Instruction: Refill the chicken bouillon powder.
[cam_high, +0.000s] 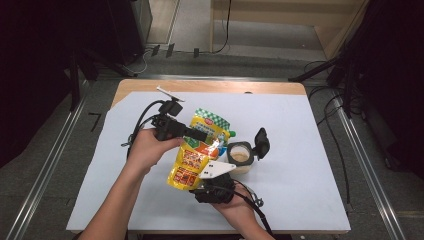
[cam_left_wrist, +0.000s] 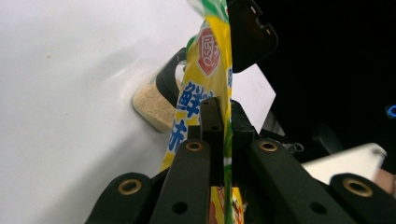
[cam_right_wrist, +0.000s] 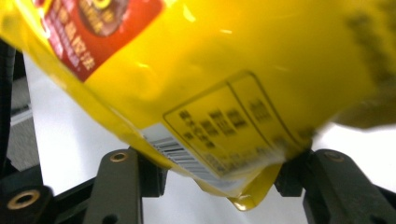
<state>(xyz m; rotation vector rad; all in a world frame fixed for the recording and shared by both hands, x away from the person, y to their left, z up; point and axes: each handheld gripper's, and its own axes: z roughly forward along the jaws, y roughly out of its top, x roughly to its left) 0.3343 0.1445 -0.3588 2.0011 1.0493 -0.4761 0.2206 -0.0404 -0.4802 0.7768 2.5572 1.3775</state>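
Hanging: glossy yellow plastic pouch with a green-checked top and red label panels (cam_high: 197, 150), held up above the white sheet covering the table (cam_high: 300, 150), tilted, its top toward the far side.
Pouch, high view: green cap (cam_high: 232, 133) at the upper right edge, just above the jar.
Pouch, left gripper view: seen edge-on, blue printed characters and a red emblem (cam_left_wrist: 208, 51) on its face.
Pouch, right gripper view: underside with barcode and a boxed text panel (cam_right_wrist: 224, 126); bottom corner sags between the jaws.
Left gripper (cam_high: 200, 135): jaws pressed together, pinching the pouch's upper part; in its own view the film runs straight down between the two black jaws.
Right gripper (cam_high: 200, 185): under the pouch's lower end, jaws spread to either side of the bottom edge; whether the pads press it, cannot tell.
Jar: small clear jar of beige granules (cam_high: 240, 158), on the sheet just right of the pouch, its black flip lid (cam_high: 261, 142) standing open.
Jar, left gripper view: lies behind the pouch (cam_left_wrist: 152, 105), lid (cam_left_wrist: 250, 32) above.
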